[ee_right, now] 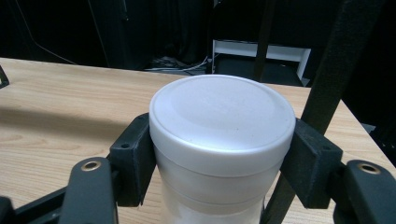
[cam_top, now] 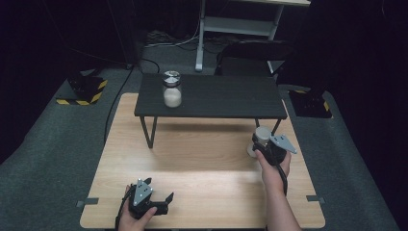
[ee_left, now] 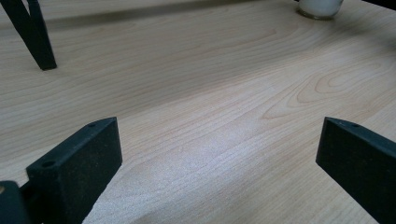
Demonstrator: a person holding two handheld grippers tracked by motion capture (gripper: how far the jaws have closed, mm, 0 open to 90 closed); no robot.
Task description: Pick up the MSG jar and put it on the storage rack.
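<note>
A white jar (ee_right: 219, 140) with a pale flat lid stands on the wooden table (cam_top: 202, 163), beside the right leg of a low black shelf (cam_top: 226, 96). My right gripper (ee_right: 222, 168) is shut on this jar just under the lid, one pad on each side; in the high view the jar (cam_top: 262, 134) and gripper (cam_top: 260, 144) are at the table's right. A second jar (cam_top: 172, 89), glass with a silver lid and white contents, stands on the shelf's left end. My left gripper (cam_top: 159, 189) rests open near the front left edge, nothing between its fingers (ee_left: 79, 163).
The shelf's black legs (ee_left: 35, 37) stand on the tabletop. From the left gripper view the white jar's base (ee_left: 321, 7) is far off. Yellow-and-black striped blocks (cam_top: 84, 91) sit on the carpet, with a white desk frame (cam_top: 240, 24) and a dark chair (cam_top: 250, 55) behind.
</note>
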